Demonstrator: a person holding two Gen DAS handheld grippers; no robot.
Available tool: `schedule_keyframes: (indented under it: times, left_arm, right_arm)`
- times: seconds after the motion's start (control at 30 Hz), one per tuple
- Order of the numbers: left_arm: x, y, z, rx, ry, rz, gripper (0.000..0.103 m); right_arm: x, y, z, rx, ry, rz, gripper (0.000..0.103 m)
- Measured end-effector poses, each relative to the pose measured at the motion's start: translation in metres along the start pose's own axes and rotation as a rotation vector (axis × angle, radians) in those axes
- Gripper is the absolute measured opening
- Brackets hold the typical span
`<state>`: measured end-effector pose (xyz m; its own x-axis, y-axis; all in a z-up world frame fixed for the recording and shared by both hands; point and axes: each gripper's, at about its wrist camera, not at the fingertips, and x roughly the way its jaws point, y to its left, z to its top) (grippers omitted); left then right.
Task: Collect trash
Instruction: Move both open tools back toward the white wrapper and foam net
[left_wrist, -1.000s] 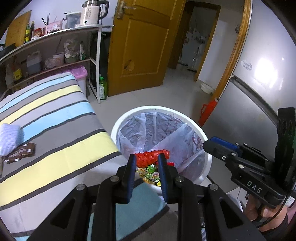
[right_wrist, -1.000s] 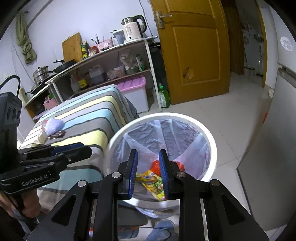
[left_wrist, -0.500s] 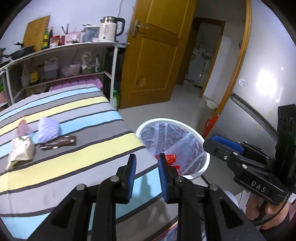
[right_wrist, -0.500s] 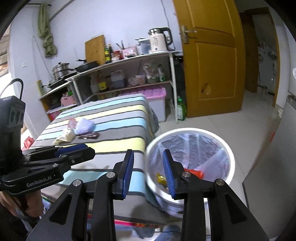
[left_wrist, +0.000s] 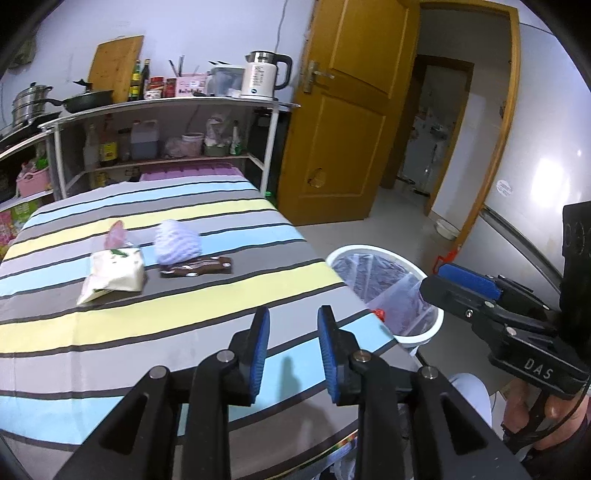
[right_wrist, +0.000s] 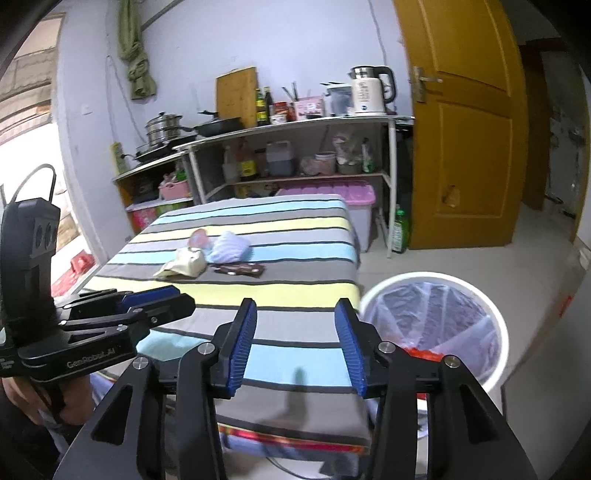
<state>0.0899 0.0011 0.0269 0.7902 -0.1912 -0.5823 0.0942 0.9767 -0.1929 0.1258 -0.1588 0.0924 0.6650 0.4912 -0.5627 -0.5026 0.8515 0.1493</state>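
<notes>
Four scraps lie clustered mid-table on the striped cloth (left_wrist: 110, 332): a cream pouch (left_wrist: 112, 275), a lilac foam net (left_wrist: 177, 246), a brown wrapper (left_wrist: 197, 266) and a pink scrap (left_wrist: 115, 233) — all likely light, soft and crinkly, best pinched at a raised edge. The left gripper (left_wrist: 293, 345) and right gripper (right_wrist: 295, 345) have just been opening — both empty. The lined white bin (right_wrist: 436, 280) beside the table holds red packaging (right_wrist: 424, 352).

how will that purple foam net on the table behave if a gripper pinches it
The foam net looks puffy and hollow, so it will probably squash flat between the pads rather than resist. It seems very light for its bulk, so a push may just skid it across the striped cloth. Its ribbed mesh surface should give the pads decent grip.
</notes>
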Motion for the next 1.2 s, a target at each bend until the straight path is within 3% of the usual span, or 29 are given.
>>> schedule_keyframes:
  times: [0.13,0.73,1.2]
  left_arm:
    - [-0.009,0.014,-0.003,-0.021,-0.018,0.028,0.04]
    - [-0.024,0.081,-0.006,-0.099,-0.047,0.151,0.047]
    - [-0.006,0.118,0.006,-0.12,-0.041,0.208,0.053]
  right_arm:
    - [0.006,0.016,0.003,-0.033,0.003,0.032,0.05]
    - [0.053,0.053,0.021,-0.099,0.045,0.115,0.051]
    - [0.097,0.059,0.039,-0.136,0.078,0.148,0.052]
